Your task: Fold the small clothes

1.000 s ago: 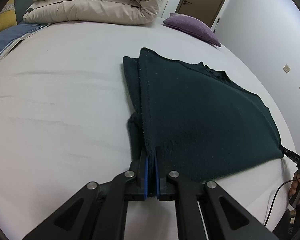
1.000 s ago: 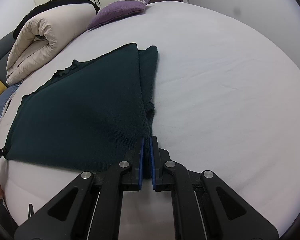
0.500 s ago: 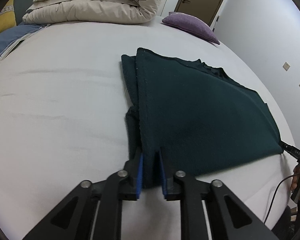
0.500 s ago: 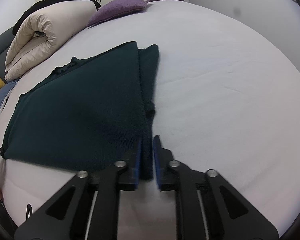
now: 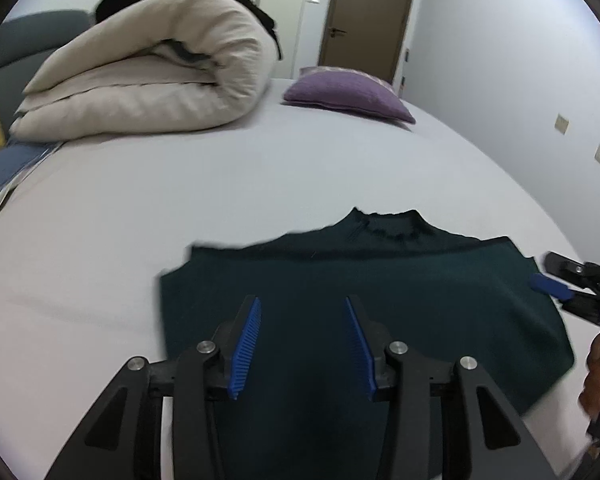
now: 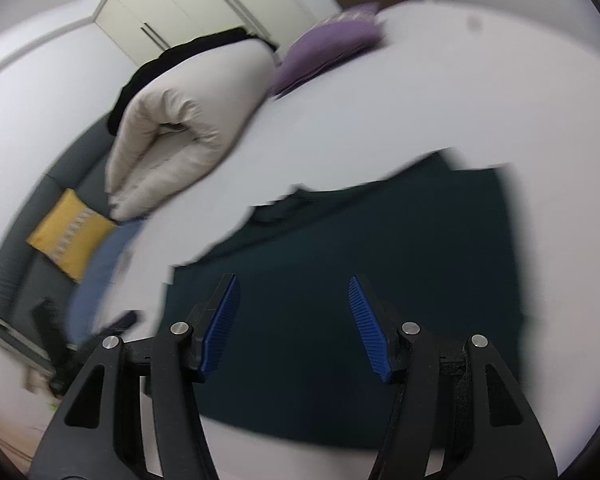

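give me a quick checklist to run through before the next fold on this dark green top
1. Left hand-held gripper open and empty: ok, jaws wide apart, nothing between them.
2. Right hand-held gripper open and empty: ok, jaws spread, no cloth pinched.
3. Dark green top released and lying on the bed: ok, it rests flat on the white sheet.
4. Collar visible at the far edge: ok in the left wrist view.
5. Edges aligned and free of wrinkles: cannot tell, both views are motion-blurred.
6. Rolled duvet and purple pillow apart from the top: ok, bare sheet lies between.
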The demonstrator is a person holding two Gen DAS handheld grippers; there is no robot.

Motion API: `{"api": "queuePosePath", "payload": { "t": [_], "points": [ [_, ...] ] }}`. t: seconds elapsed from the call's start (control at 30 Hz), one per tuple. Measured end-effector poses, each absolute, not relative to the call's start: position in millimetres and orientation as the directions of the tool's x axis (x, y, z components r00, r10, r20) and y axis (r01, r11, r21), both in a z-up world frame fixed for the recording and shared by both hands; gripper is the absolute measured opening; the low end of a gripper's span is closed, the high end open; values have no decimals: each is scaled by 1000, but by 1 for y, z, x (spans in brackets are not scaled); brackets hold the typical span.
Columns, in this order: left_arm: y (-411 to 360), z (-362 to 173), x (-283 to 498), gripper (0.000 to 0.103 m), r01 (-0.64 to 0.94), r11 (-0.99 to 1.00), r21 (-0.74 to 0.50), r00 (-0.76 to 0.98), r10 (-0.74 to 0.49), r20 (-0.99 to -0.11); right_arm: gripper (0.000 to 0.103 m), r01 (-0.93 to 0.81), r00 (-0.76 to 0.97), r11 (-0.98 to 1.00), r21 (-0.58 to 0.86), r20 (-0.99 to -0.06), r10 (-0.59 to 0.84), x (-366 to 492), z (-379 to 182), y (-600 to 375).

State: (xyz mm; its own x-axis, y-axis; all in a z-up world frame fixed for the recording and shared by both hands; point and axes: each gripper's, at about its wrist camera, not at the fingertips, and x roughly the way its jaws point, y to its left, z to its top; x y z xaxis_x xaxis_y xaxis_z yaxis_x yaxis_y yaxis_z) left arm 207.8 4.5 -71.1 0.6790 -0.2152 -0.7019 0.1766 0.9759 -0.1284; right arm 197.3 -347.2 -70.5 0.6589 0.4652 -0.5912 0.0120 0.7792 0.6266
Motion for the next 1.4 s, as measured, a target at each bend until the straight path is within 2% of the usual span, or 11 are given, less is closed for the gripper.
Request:
{"api": "queuePosePath", "payload": {
  "t": [0.17,0.3,0.5,0.63,0.73,0.87,1.0,1.07,1.17,1.23,1.4],
  "points": [
    [-9,-110,252,46,161,980,-114,622,-190,-760,56,43,538,661,749,-575,617,265,-132,-311],
    [18,-133,252,47,162,968,-193,628,-252,-736,23,73,587,574,816,-500,636,275,-161,-344],
    [34,-136,254,46,171,938,-301,628,-340,-700,21,148,789,398,905,-351,505,247,-175,-464],
    [36,-131,252,46,156,937,-313,626,-338,-702,26,316,848,472,823,-468,249,211,-163,-518],
    [29,-115,229,46,122,961,-249,642,-268,-718,29,345,854,449,825,-473,214,186,-151,-527],
    [15,-96,163,64,156,942,-297,676,-321,-664,29,149,842,555,819,-399,363,162,-110,-460],
    [-7,-116,129,65,166,959,-231,627,-283,-726,43,-10,653,570,822,-426,627,159,-123,-347],
    [-5,-132,126,65,147,966,-212,603,-257,-755,43,0,542,537,844,-451,709,162,-152,-307],
    [2,-132,127,64,154,958,-240,589,-284,-756,31,18,556,576,817,-487,674,159,-173,-298],
    [3,-134,130,64,168,957,-238,575,-291,-764,30,71,596,520,852,-454,663,157,-176,-320],
    [-3,-136,127,64,171,962,-214,582,-274,-766,30,256,727,593,763,-556,403,121,-156,-415]
  ]
}}
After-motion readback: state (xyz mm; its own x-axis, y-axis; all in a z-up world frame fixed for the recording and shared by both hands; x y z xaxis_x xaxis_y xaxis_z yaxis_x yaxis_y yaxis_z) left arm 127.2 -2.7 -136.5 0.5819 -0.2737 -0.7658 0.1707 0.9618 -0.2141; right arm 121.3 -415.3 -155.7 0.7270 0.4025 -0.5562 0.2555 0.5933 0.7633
